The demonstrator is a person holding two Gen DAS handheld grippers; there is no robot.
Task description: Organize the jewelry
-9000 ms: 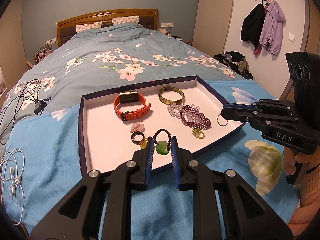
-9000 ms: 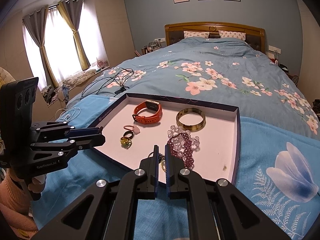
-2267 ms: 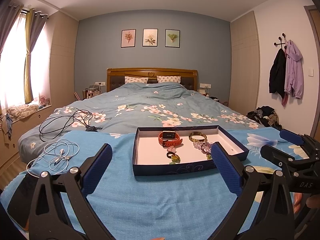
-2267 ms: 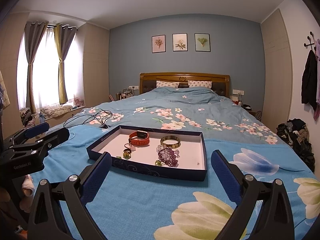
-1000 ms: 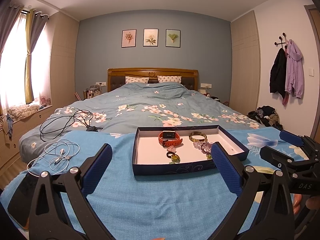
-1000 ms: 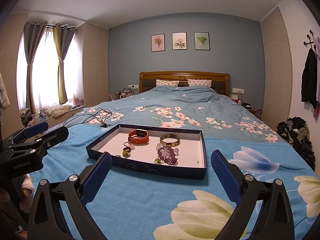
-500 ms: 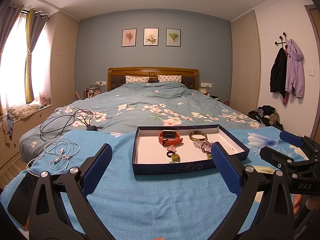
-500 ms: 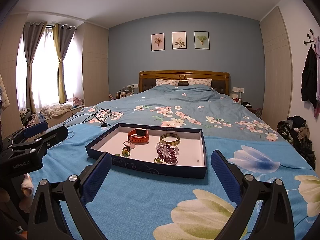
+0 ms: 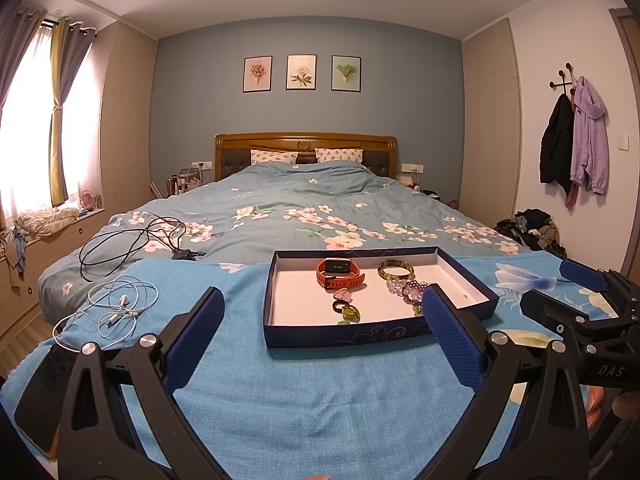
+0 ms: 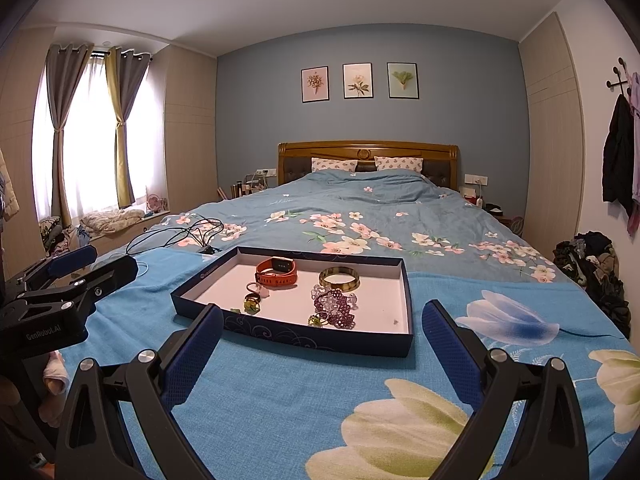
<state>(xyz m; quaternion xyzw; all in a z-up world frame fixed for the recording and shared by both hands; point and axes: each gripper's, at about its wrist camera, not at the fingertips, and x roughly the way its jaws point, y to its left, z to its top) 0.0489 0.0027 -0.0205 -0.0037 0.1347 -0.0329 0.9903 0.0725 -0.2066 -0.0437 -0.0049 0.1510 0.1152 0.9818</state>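
A navy tray [image 9: 344, 336] [image 10: 288, 334] with a white floor lies on the blue blanket at the foot of the bed. Inside it sit an orange watch [image 9: 339, 273] [image 10: 277, 272], an amber bangle [image 9: 395, 271] [image 10: 339, 278], purple and clear bead bracelets [image 9: 409, 291] [image 10: 335, 305], rings [image 9: 343, 307] [image 10: 253, 301] and a green pendant [image 9: 344, 322]. My left gripper [image 9: 323, 334] is open wide, held back from the tray, with nothing in it. My right gripper [image 10: 320, 350] is likewise open and empty, short of the tray's near wall. Each gripper shows at the edge of the other's view.
White earphones [image 9: 114, 307] and a black charger cable [image 9: 136, 242] lie on the bed left of the tray. A dark phone [image 9: 44, 390] rests at the blanket's near left corner. Coats [image 9: 572, 148] hang on the right wall above a clothes pile [image 9: 534, 230].
Nine seconds ago both grippers were nearly shut low over the tray's jewelry. Now they stand wide open and pulled back; over the last second nothing visibly moved.
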